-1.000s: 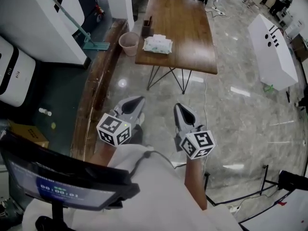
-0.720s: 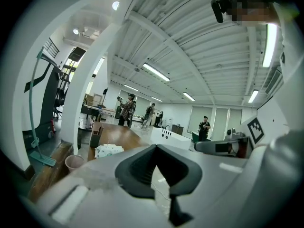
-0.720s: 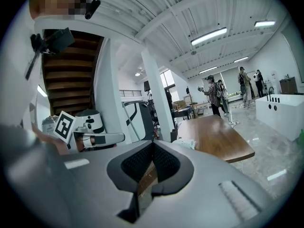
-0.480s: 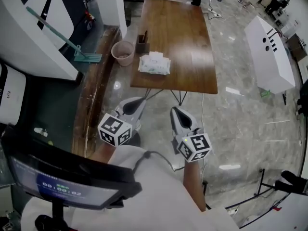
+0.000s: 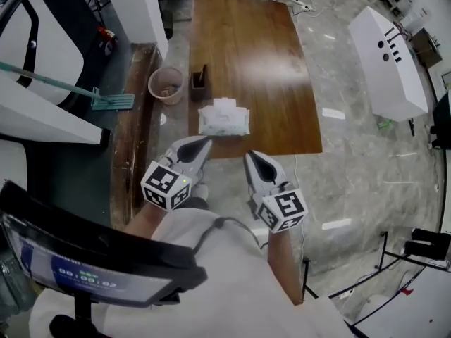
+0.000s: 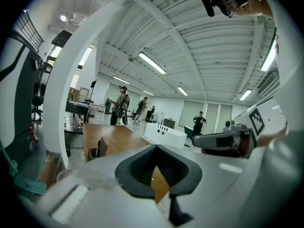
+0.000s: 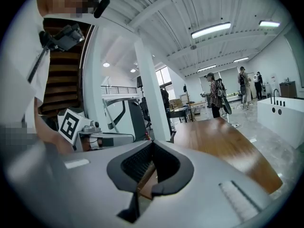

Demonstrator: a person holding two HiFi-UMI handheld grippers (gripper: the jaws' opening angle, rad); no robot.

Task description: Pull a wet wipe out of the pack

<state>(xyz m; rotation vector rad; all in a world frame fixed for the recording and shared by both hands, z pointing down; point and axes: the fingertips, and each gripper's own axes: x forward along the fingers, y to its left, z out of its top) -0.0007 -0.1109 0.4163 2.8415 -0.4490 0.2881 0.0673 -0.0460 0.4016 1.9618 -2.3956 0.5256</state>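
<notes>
Pink bin on floor, left of tabletop; dark holder on tabletop's left edge.
Left tongs: jaws together, nothing between, at tabletop's near edge, just short of pack.
Wet wipe pack: flat near tabletop's near edge, just beyond both tongs; white crumpled bit at far side, likely wipe.
Right tongs: jaws together, empty, off tabletop.
Step judged: reach-in. Do well: open left tongs, pin pack body; right tongs pinch wipe only, draw up slowly so pack stays down.

Grey tools, marker cubes, white shirt
</notes>
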